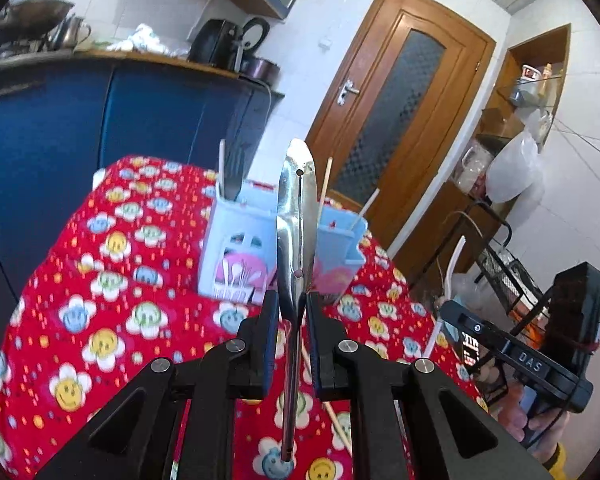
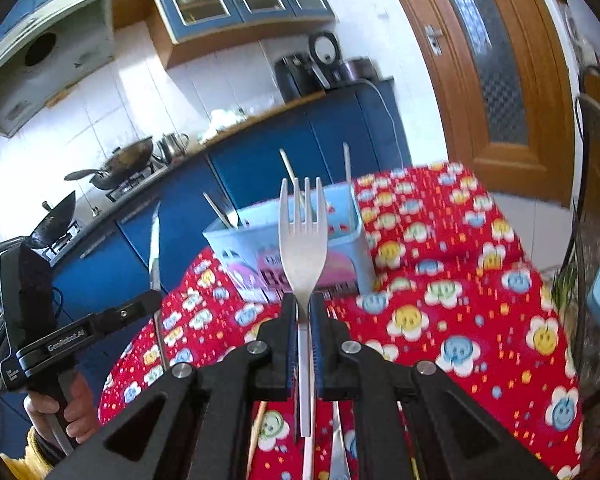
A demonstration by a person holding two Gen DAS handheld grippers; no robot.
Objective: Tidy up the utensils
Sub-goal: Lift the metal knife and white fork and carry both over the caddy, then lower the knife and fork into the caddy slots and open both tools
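From the left wrist view, the left gripper (image 1: 293, 300) was clamped narrow on a metal spoon (image 1: 296, 216), its pads pressing the neck just below the bowl. The bowl stood up edge-on in front of the camera, and the handle ran back down between the jaws, clear of the table. Beyond it, near the far edge of the red flower-patterned tablecloth (image 1: 100, 280), stood the pale blue utensil holder (image 1: 240, 256), already carrying a dark spatula (image 1: 236, 168) in 1 compartment and thin chopsticks (image 1: 325, 180) in another. At least 1 more chopstick (image 1: 336, 420) lay loose on the cloth near the front edge. The right gripper's body showed off the right edge of the table.

From the right wrist view, the right gripper (image 2: 304, 300) was closed tight on a pale fork (image 2: 303, 232), gripping the neck, tines up, the handle trailing back between the jaws. The utensil holder (image 2: 340, 240) stood directly behind the fork, by the far left part of the cloth. More loose utensils lay on the cloth near the front edge, half hidden under the gripper. The left gripper (image 2: 156, 300) appeared at the left with its spoon.

Both pieces looked lifted clear, so the step in hand seemed to be the carry toward the holder. Next, each tool probably needs tipping handle-down over a free compartment before release.
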